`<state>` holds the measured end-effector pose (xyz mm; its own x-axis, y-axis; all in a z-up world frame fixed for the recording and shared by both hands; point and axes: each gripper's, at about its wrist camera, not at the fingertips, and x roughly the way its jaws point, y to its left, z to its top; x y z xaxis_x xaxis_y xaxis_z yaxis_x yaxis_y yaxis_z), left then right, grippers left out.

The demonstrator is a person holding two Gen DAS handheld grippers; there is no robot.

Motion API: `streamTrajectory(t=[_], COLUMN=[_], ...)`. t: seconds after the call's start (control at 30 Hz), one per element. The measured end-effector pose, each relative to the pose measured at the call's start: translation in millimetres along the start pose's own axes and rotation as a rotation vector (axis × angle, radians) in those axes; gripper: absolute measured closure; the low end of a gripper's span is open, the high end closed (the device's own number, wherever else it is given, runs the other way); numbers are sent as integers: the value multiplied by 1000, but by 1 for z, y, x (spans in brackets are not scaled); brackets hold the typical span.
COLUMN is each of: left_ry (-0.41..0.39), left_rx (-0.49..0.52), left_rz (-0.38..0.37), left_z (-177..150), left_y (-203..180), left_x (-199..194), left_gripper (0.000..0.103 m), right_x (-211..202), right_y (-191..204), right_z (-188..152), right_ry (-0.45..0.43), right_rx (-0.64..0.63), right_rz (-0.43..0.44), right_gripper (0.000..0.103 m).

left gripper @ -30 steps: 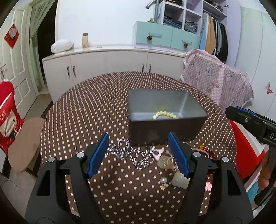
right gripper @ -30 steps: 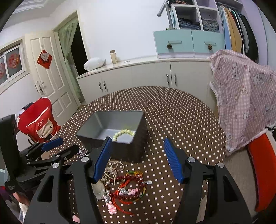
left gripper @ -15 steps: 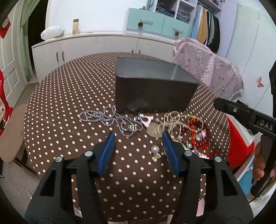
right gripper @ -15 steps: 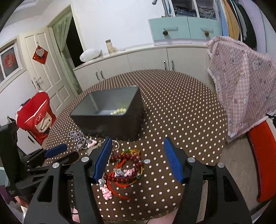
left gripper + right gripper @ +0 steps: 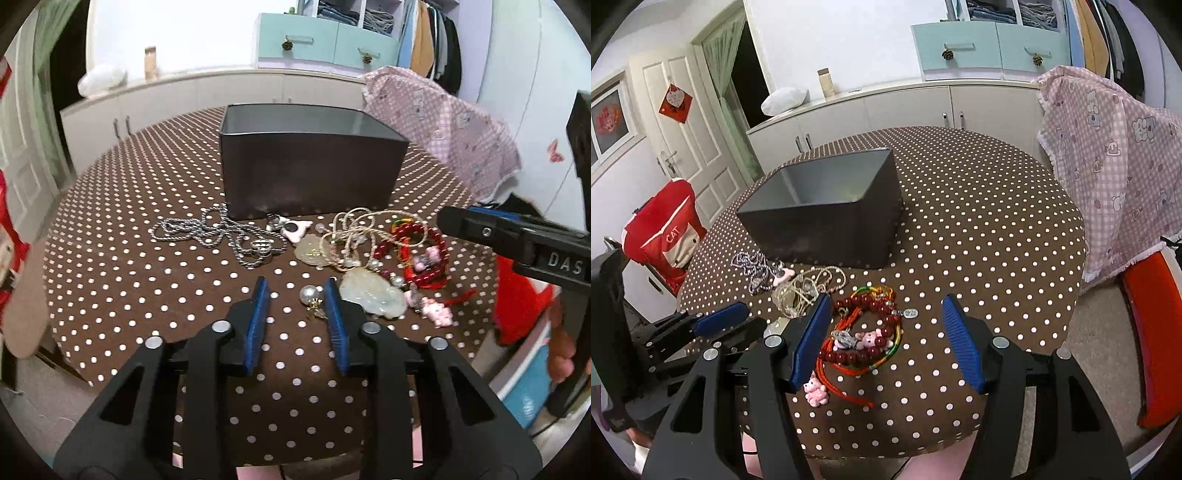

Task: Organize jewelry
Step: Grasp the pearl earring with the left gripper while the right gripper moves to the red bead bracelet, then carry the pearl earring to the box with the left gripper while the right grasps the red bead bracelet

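Left tool [image 5: 295,293] half-spread, flanking pearl earring [image 5: 309,295]: tiny, light, slippery; pinching bead looking safest. Right tool [image 5: 884,325] gaping, idling.

The left gripper [image 5: 295,295] is held low and level, its blue-padded fingers [image 5: 257,317] drawn in to a narrow gap, nothing clamped that I can make out. The right gripper [image 5: 886,332] sits at its three o'clock, fingers [image 5: 960,343] spread wide and holding nothing. A bare hand [image 5: 563,354] grips the right gripper's handle at four o'clock in the left camera.
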<state>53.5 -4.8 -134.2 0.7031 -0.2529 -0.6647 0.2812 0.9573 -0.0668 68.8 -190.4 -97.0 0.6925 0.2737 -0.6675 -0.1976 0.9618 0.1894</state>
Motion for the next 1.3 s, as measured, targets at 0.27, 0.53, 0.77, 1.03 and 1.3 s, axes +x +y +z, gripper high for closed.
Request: streamTrajectory(t=[0.27,0.53,0.77,1.03,1.3], left_ry=[-14,-25,-41,-84,-121], left_rx=[-32,-52,-53,-49,-44], left_rz=[29,37,34,37,36], left_z=[3,1,-1,11,26], left_y=[9,17,18,17,16], left_x=[-1,-3,-8,-17,-21], left_gripper=[92,92,92,92,92], right_x=[6,13,9,-6,-19], right_y=[2,4,7,8,13], right_z=[-9,-12,-9,1,17], right_ry=[36,52,34,-18,-79], right_rx=[-10,-24,-33,-41,-66], right_rz=[30,11,-2,4,18], right_gripper=[76,85,96,96,96])
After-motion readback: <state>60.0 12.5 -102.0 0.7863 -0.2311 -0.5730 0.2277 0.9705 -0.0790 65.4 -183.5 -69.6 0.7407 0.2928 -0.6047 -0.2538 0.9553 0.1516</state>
